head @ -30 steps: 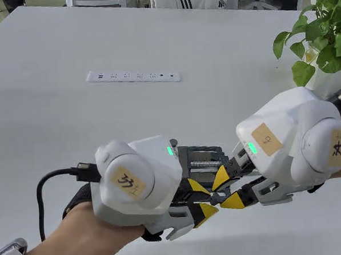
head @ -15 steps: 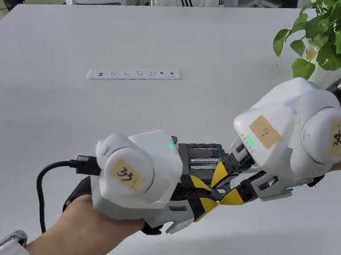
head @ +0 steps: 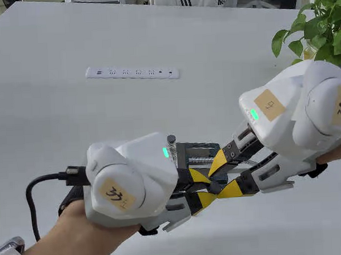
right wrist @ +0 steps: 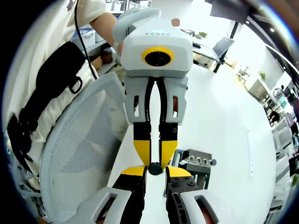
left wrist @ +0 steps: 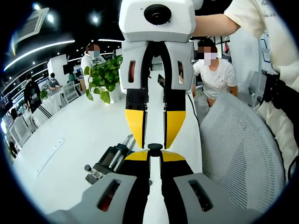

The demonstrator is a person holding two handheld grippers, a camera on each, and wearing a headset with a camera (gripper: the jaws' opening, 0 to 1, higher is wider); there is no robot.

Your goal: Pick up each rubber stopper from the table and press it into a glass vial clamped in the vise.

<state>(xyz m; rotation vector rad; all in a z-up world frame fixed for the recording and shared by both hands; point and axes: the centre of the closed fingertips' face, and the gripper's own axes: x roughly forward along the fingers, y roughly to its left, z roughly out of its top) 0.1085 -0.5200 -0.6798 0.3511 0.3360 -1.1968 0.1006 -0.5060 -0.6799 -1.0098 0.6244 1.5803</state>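
A small dark rubber stopper sits at the tips of my left gripper, whose jaws are nearly together and shut on it. My right gripper faces it tip to tip, open. Its yellow fingertips flank the stopper with a thin gap on each side. In the head view the two sets of jaws cross just in front of the vise, left gripper low and right gripper higher. The stopper is hidden there. A stoppered glass vial stands at the vise's left end.
A white power strip lies further back on the table. A potted plant stands at the right edge. A black cable trails from the left gripper. A mesh chair back is close behind, and seated people are nearby.
The right gripper has risen a little and tilted, and the left gripper has dropped slightly. The jaw tips stay met in front of the vise.
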